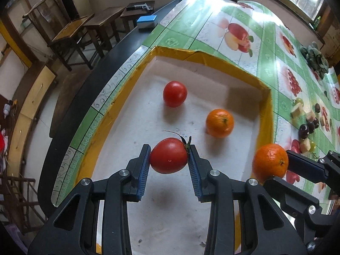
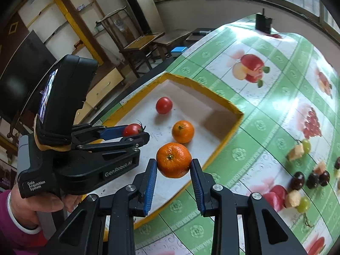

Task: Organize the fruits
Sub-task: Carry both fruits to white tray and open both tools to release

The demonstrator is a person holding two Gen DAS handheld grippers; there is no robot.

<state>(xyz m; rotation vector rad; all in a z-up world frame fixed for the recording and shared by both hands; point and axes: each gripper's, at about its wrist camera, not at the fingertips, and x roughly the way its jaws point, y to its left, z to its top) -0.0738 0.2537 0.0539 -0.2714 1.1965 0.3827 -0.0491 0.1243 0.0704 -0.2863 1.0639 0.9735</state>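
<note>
the left wrist view looks forward and down along the left hand-held gripper (image 1: 169, 159), hanging close above the white floor of the yellow-rimmed tray (image 1: 212, 58), with the table (image 1: 267, 68) running off toward the windows beyond. the right wrist view sits just to the right of it, looking down along the right hand-held gripper (image 2: 173, 165) over the tray's near right rim (image 2: 225, 140), facing much the same way. both views share the tray, the loose tomato (image 1: 174, 93) (image 2: 164, 105) and loose orange (image 1: 219, 123) (image 2: 183, 131) inside it, and the fruit-print cloth. each camera also catches the other gripper at its side edge.
</note>
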